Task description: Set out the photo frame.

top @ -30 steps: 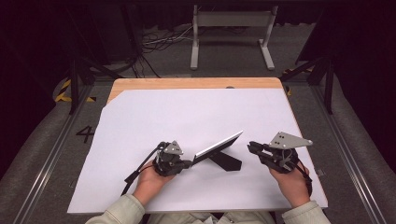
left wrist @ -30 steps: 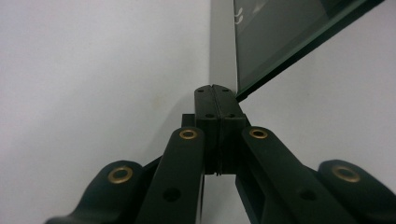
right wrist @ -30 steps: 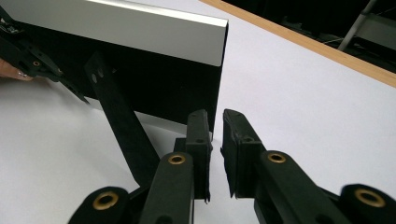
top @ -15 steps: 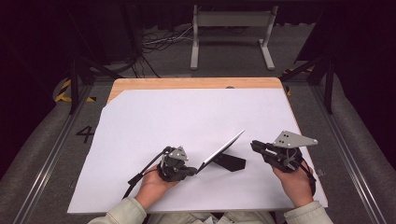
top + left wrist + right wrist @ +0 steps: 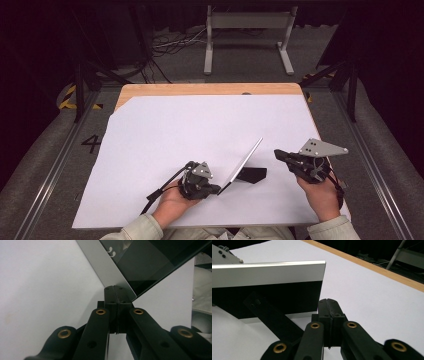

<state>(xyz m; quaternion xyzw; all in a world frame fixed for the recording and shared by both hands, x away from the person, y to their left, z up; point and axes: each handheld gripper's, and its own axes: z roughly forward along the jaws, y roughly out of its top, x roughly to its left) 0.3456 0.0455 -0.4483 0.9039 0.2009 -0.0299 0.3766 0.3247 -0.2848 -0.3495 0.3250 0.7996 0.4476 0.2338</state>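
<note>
Near the desk's (image 5: 200, 90) front edge, on the white sheet (image 5: 190, 130), a silver-edged picture frame (image 5: 243, 161) stands tilted, its black back stand (image 5: 251, 174) touching the sheet. The left gripper (image 5: 216, 189) has its jaws pressed together on the frame's near bottom corner. The right gripper (image 5: 278, 154) hovers just beside the frame toward the desk's right edge, jaws pressed together on nothing.

Each gripper is black, the left gripper (image 5: 218, 189) and right gripper (image 5: 278, 155) alike, with 2 flat jaws on linked arms set with brass-ringed pivots. A grey 3-cornered plate with small screws tops each. Black cable trails from the left. The sleeves (image 5: 131, 231) are pale.
</note>
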